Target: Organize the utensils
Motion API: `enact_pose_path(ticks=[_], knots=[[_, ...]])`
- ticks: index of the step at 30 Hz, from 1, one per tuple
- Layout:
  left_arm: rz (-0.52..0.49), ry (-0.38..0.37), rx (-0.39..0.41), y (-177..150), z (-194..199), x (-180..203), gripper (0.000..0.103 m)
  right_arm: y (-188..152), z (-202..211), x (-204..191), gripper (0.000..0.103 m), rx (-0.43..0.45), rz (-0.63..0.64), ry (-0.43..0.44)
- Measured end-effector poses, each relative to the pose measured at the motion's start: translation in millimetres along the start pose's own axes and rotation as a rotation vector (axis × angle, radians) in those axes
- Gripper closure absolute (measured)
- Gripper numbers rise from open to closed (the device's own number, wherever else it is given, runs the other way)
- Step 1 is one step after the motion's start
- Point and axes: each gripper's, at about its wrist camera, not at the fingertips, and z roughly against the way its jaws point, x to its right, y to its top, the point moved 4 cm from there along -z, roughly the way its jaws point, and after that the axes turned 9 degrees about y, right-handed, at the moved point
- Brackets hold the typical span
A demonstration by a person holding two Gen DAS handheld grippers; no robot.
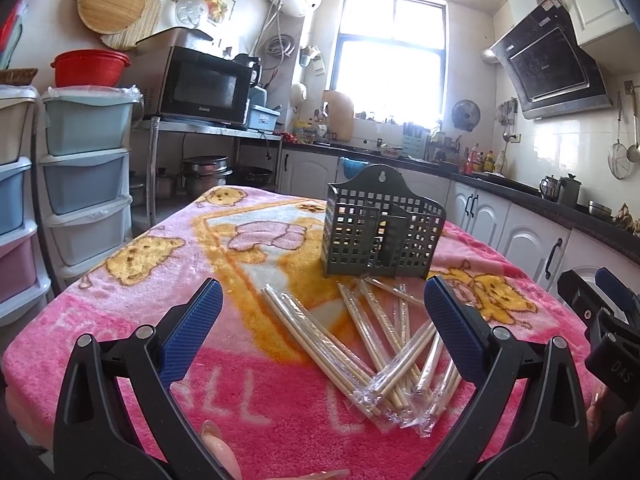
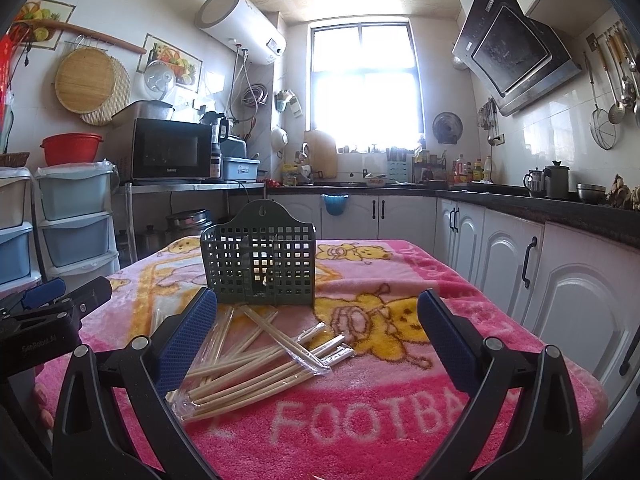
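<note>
a pink fleece blanket with yellow cartoon bears and white lettering [image 1: 132,320] covers the table in a sunlit kitchen. near its middle stands a dark green plastic utensil holder with a square-grid lattice and a rounded hanging tab [image 1: 380,228], upright, with an inner divider showing through the mesh (nothing can be made out inside it). just in front of the holder lies a loose heap of pale wooden chopsticks in clear plastic sleeves [image 1: 368,352], crossing one another at odd angles, the far ends of a few reaching almost to the holder's base.

the left gripper [image 1: 323,328], black with blue textured pads, has its fingers spread wide and holds nothing; the heap lies on the blanket in view between them. the right gripper [image 2: 317,336] is likewise spread wide and holding nothing, with the chopsticks and the holder ahead of it. each gripper shows at the edge of the other's view, so they sit side by side, apart. fingertips of a hand [image 1: 218,446] show beneath the left gripper.
</note>
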Motion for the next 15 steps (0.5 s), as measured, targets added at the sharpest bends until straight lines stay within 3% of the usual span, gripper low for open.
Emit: enact_pose_path(ticks=[15], knots=[[0.045, 0.064, -0.048, 21.8, -21.9, -33.4, 0.01, 16.9, -42.1, -14.5, 0.006, -0.111, 0.049, 0.136]])
